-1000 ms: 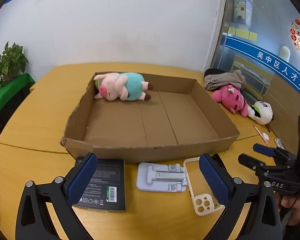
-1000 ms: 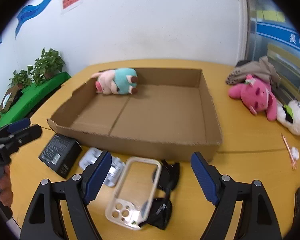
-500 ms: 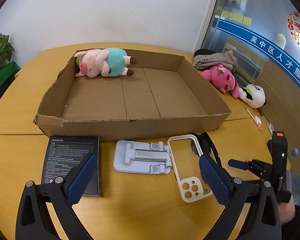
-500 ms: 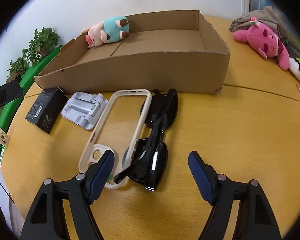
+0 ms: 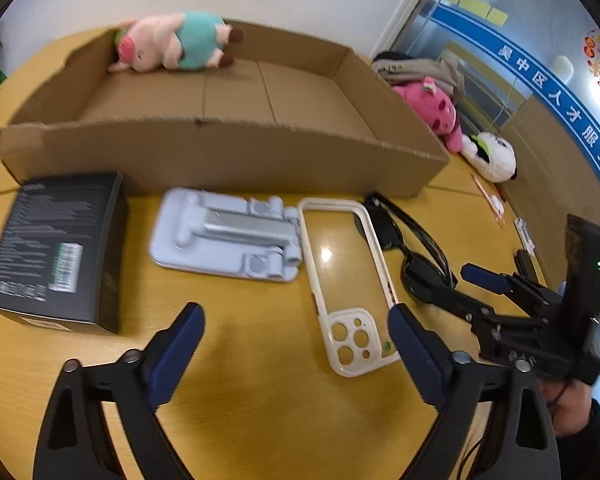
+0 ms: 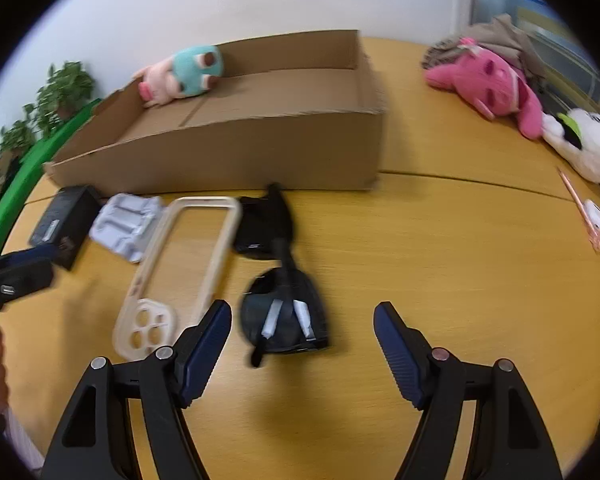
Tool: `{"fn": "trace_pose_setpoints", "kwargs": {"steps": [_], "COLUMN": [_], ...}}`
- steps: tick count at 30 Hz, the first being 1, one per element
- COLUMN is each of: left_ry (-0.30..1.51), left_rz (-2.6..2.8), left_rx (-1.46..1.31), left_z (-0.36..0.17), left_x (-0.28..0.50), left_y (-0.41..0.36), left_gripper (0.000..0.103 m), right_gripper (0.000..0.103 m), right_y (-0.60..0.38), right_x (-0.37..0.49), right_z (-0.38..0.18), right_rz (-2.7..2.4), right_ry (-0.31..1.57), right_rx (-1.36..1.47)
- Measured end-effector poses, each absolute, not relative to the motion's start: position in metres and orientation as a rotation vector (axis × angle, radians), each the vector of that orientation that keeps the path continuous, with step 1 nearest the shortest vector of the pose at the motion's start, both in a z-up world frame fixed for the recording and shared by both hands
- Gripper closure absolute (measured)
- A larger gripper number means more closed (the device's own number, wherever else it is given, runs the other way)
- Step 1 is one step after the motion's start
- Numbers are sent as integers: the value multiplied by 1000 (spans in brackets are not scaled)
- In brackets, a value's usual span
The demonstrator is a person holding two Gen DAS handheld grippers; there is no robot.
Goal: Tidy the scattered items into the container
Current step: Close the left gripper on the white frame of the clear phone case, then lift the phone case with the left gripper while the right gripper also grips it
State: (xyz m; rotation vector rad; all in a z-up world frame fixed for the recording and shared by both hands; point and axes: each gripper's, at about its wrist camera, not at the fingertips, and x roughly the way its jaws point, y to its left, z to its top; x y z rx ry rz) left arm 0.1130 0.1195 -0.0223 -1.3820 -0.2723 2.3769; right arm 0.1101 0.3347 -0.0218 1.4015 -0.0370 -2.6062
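Jaws over yellow wooden table [image 5: 260,400]

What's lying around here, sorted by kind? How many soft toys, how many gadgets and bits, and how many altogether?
Soft toys: 3: pig in the cardboard box, pink toy, white toy
Phone accessories: 2: grey stand, cream case
Black box: 1
Sunglasses: 1
Total: 7

Both wrist cameras look steeply down, close over the table [image 5: 260,400]. Left faces the stand [image 5: 228,236], right the sunglasses [image 6: 280,280]; both share the case [image 5: 348,280] and box [image 6: 260,148].
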Motion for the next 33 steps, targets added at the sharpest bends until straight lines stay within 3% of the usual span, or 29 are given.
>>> {"fn": "trace_pose_setpoints", "kwargs": {"steps": [3, 7, 9, 12, 17, 23, 25, 26, 27, 33], "left_ry": [-229, -200, -208, -215, -261, -242, -247, -244, -236, -222], "left_rz": [2344, 2322, 2299, 2304, 2300, 2300, 2291, 2293, 2296, 2327], "left_rx": [-1465, -1484, -1488, -1493, -1498, -1498, -1498, -1492, -1493, -1434], "left_z": [-38, -47, -50, -54, -56, -56, -57, -56, -57, -43], "left_x": [107, 104, 103, 106, 110, 122, 125, 126, 127, 135], "left_y": [134, 146, 148, 146, 133, 130, 129, 130, 131, 135], "left_gripper": [37, 53, 75, 96, 97, 97, 98, 98, 98, 98], "right_gripper": [30, 30, 31, 36, 48, 50, 60, 82, 88, 92], "right_y": [313, 301, 297, 296, 292, 273, 266, 264, 264, 270], "right_x": [119, 126, 126, 125, 125, 124, 123, 122, 122, 126], "right_z": [-19, -18, -21, -25, -34, -45, -45, -45, -45, -37], "right_rz": [-2558, -2525, -2505, -2484, -2438, -2394, -2420, -2437, -2452, -2503], "right_ry": [-13, -28, -26, -53, -91, -80, -13, 21, 28, -27], "right_rx": [1367, 1342, 1363, 1377, 1424, 1442, 1433, 1435, 1436, 1380]}}
